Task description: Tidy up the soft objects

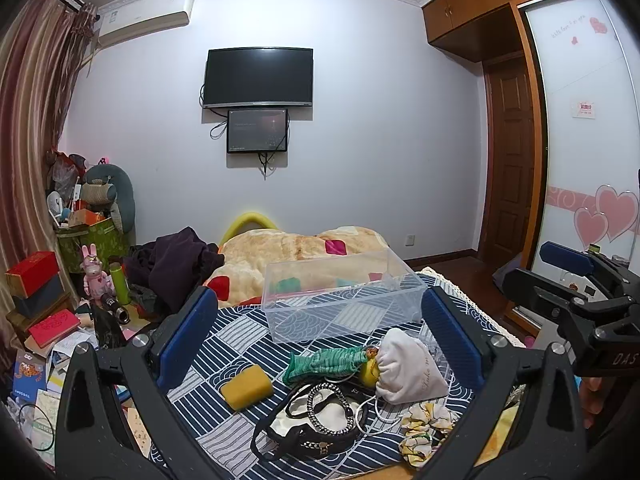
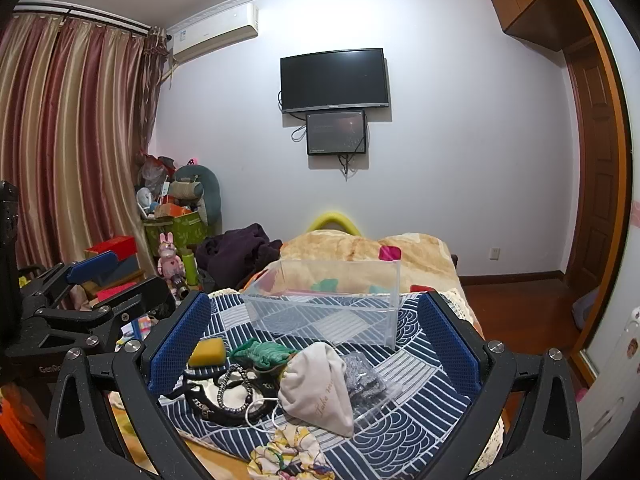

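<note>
A clear plastic bin (image 1: 344, 300) (image 2: 328, 308) stands empty on the blue patterned cloth (image 1: 236, 344). In front of it lie a yellow sponge (image 1: 247, 391) (image 2: 207, 352), a green knitted piece (image 1: 326, 364) (image 2: 262, 354), a white drawstring pouch (image 1: 408, 368) (image 2: 318, 386), a black chain belt (image 1: 320, 420) (image 2: 224, 396), a floral scrunchie (image 1: 424, 428) (image 2: 288, 456) and a grey glittery bag (image 2: 364, 376). My left gripper (image 1: 320, 344) is open above the pile. My right gripper (image 2: 316, 344) is open above it too, and shows at the right in the left wrist view (image 1: 576, 280).
A folded fleece blanket (image 1: 304, 252) lies behind the bin, dark clothes (image 1: 176, 264) to its left. Boxes, toys and papers (image 1: 52, 320) clutter the left side. A wardrobe (image 1: 580, 120) stands right. The cloth's near edge (image 2: 224, 452) is close.
</note>
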Action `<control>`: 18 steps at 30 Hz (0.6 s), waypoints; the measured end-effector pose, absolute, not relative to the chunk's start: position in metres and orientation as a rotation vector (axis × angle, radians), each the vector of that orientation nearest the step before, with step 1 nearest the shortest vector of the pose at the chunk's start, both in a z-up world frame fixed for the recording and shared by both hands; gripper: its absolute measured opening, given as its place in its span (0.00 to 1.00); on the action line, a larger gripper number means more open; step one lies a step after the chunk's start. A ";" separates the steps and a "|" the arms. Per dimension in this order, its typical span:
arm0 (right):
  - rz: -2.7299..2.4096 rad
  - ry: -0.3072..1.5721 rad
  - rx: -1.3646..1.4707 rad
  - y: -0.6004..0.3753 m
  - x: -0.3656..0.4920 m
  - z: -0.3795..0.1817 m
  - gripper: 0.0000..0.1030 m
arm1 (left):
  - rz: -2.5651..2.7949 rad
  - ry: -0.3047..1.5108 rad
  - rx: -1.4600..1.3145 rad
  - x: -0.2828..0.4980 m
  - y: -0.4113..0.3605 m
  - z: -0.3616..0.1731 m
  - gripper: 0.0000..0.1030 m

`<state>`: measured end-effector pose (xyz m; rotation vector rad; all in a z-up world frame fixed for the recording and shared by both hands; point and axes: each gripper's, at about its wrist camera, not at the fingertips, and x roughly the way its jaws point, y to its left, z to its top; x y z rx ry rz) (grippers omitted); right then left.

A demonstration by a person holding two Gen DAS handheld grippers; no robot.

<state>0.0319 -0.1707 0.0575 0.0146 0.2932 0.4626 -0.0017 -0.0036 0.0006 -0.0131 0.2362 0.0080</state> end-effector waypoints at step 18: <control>0.470 0.329 0.017 -0.168 0.035 0.048 1.00 | -0.014 0.335 -0.036 0.011 0.006 -0.015 1.00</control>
